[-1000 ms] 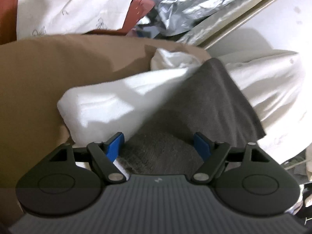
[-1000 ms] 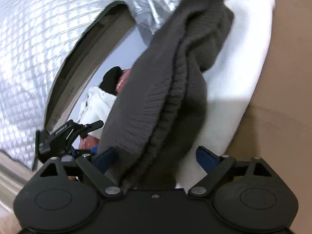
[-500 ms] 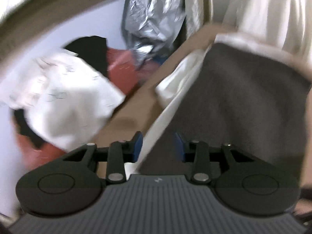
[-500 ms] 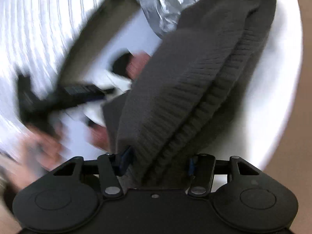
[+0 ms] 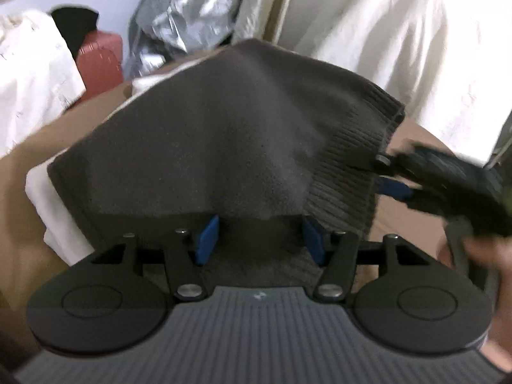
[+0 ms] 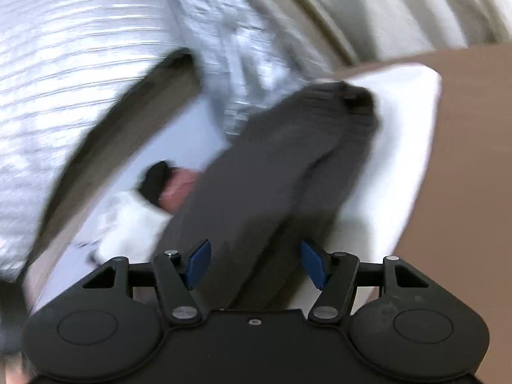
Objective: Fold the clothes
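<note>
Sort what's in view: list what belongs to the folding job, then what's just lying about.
Job: dark grey ribbed knit garment; folded white cloth beneath it; left tool; right tool.

Lying about: crinkled silver foil sheet; red case; cream printed fabric.

Crinkled silver foil sheeting (image 5: 188, 16) hangs beside a pale blue wall (image 6: 179, 140) and cream curtain (image 5: 400, 32).

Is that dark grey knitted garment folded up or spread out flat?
Folded. The dark grey sweater is doubled into a compact wedge atop a white folded garment; in the right wrist view its layers stack along one edge.
</note>
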Tool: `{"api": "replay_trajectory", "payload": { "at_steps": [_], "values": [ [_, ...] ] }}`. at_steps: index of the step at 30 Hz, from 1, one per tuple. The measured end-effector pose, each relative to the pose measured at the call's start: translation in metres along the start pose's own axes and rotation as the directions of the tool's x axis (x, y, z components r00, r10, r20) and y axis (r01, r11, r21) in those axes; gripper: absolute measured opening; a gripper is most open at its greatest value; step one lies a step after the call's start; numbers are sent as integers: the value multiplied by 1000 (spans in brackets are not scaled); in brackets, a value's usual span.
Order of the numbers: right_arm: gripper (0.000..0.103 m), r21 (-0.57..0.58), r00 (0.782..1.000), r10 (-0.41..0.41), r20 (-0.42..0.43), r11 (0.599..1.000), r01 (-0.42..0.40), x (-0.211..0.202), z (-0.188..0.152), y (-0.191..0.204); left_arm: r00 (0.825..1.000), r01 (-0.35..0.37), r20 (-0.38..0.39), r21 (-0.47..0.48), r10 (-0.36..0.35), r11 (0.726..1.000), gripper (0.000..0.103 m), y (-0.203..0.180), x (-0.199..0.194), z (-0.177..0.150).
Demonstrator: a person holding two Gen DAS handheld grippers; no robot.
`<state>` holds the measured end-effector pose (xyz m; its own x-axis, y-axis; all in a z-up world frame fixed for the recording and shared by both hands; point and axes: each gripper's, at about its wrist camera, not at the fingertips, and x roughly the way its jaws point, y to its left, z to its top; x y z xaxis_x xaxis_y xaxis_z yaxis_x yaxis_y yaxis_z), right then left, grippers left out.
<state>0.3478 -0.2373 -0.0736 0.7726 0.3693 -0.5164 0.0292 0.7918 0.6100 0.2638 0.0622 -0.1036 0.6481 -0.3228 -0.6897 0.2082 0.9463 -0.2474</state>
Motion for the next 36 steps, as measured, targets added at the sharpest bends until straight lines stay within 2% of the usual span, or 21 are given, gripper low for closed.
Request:
{"api": "replay_trajectory", "payload": {
  "at_steps": [2,3,4,7,10,13,15,16,17,19,22,25,28,33,36],
  "values": [
    [63,-6,996,-31,-79,1000,31,34,18,-13,999,-38,14,44,37,998,58,-12,-1,-4],
    [57,-56,992,-42,-116,998,36,47,26,-15,998,-68,5,96,68,993,59,-21,-1,-5],
    [57,-113,991,-69,-114,992,56,52,31,-14,995,-97,-2,148,98,984,59,-29,-2,-5],
    [53,-158,993,-113,-20,981,109,46,39,-12,982,-181,-3,279,190,943,59,-56,-2,-12],
    [53,-118,977,-188,98,973,199,30,40,-10,972,-226,2,295,235,928,60,-68,-1,-13],
    [53,-191,942,-258,215,935,299,9,31,-3,957,-280,10,285,289,917,70,-76,-8,-17],
    [53,-250,907,-287,307,896,368,-17,23,-4,944,-317,3,283,330,905,80,-82,-17,-20],
    [54,-244,891,-287,352,891,384,-33,18,-4,941,-325,-6,273,340,905,83,-85,-23,-22],
    [56,-230,881,-286,378,892,389,-50,15,-3,937,-333,-15,262,350,906,88,-87,-30,-23],
    [76,-210,867,-289,405,894,396,-79,5,1,937,-331,-37,228,348,916,91,-93,-42,-27],
    [78,-265,874,-298,384,871,413,-112,-12,10,930,-345,-56,205,363,916,94,-104,-63,-44],
    [78,-336,915,-247,319,873,353,-141,-36,12,918,-376,-53,194,392,906,95,-115,-83,-63],
    [78,-383,946,-192,261,879,284,-167,-61,10,922,-371,-47,180,384,911,95,-120,-91,-72],
    [78,-427,946,-229,230,850,310,-193,-86,11,908,-407,-31,173,418,897,95,-136,-104,-84],
    [78,-432,946,-243,214,845,315,-206,-98,12,911,-405,-17,160,412,900,95,-144,-115,-87]
  ]
}}
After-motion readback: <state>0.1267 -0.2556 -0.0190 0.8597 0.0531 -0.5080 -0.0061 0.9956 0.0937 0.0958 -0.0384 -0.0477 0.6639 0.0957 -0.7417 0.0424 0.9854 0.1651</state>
